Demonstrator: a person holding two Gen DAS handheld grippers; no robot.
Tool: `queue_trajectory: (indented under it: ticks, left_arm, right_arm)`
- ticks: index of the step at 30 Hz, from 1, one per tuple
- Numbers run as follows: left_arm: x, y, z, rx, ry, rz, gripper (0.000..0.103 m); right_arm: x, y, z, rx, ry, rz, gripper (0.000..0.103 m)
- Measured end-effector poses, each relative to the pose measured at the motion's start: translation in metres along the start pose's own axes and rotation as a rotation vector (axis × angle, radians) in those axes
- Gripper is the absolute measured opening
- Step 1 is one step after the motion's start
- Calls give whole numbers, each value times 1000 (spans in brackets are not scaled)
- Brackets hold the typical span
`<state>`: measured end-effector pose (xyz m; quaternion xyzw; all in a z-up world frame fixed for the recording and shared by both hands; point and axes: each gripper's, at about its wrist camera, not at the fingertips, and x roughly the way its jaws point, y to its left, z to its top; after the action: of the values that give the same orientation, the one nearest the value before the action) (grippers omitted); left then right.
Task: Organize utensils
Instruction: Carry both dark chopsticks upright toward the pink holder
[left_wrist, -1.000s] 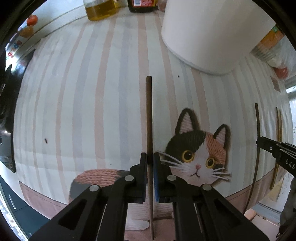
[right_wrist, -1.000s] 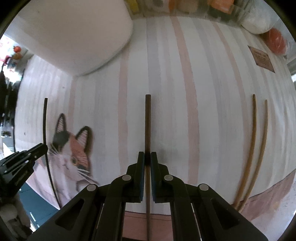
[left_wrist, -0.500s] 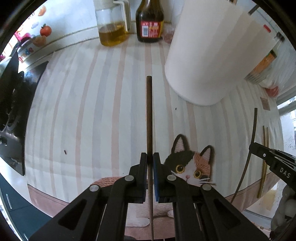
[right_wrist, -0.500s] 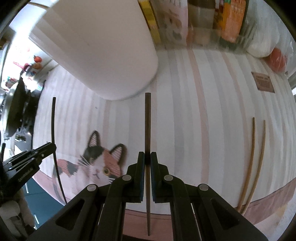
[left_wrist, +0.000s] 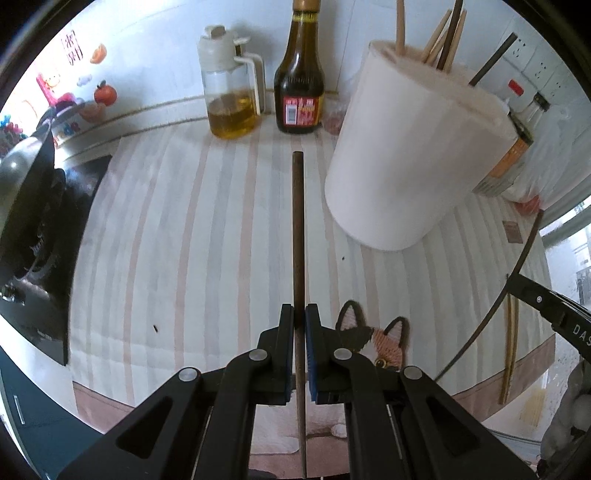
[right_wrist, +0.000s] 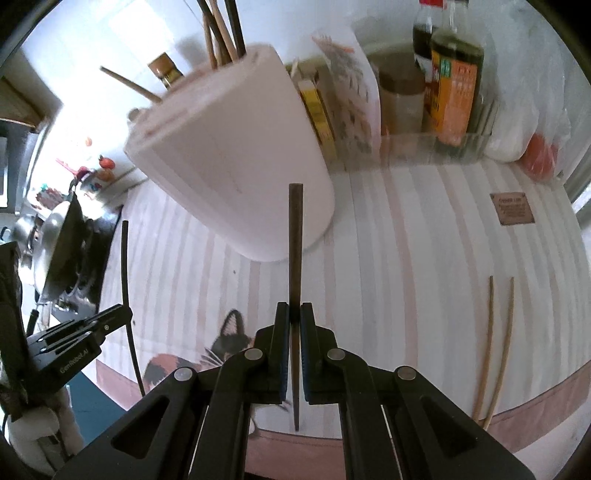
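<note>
Striped cat mat (left_wrist: 221, 236), "GenRobot.AI" left gripper (right_wrist: 127, 317) and right gripper (right_wrist: 294, 325), jaws each pinching a chopstick

Home kitchen: oil jug (left_wrist: 231, 94), sauce bottle (left_wrist: 300, 85), wok (right_wrist: 59, 240).

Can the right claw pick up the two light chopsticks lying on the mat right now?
Probably not yet: the right claw is shut on a dark chopstick, so its jaws are occupied. The light chopsticks lie unobstructed on the striped mat.
</note>
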<state>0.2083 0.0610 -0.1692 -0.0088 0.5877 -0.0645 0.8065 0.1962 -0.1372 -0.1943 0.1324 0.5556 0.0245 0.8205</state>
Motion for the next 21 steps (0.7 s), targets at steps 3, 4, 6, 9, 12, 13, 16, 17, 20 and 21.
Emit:
queue_trajectory:
  ticks: [3,4,6,9,12,13,16,17,20,21]
  left_arm:
    - [-10,0,4,5,-29,1,4]
    - [-14,-1,6,6,-40,1,4]
    - [-22,-1,9,5,-59,-5,4]
    - [-34,-1,17,1,-95,-12,4]
    - [-47,-2,25,-4,-133,-22,4]
    - [-51,-2,27,-5,-143,-27,4]
    - [-67,-5,37,-3,-187,-36,4]
    - [-72,-6,39,0,-200,-38,3]
    - [-87,-10,49,8,-236,-43,4]
    - [-91,-11,52,10,-246,-42,4]
  right_arm:
    - [-16,8,3,-6,-48,6,5]
    - [-22,11,5,-13,-64,6,5]
    - [-32,16,8,-19,-94,8,5]
    - [-47,23,14,-29,-131,14,5]
    - [-61,29,19,-35,-166,21,5]
    - [-66,32,22,-43,-175,24,5]
    - [-78,40,28,-58,-200,30,5]
    - [-83,42,30,-62,-214,31,5]
    - [-97,50,39,-78,-239,41,5]
    - [-101,53,41,-84,-245,43,5]
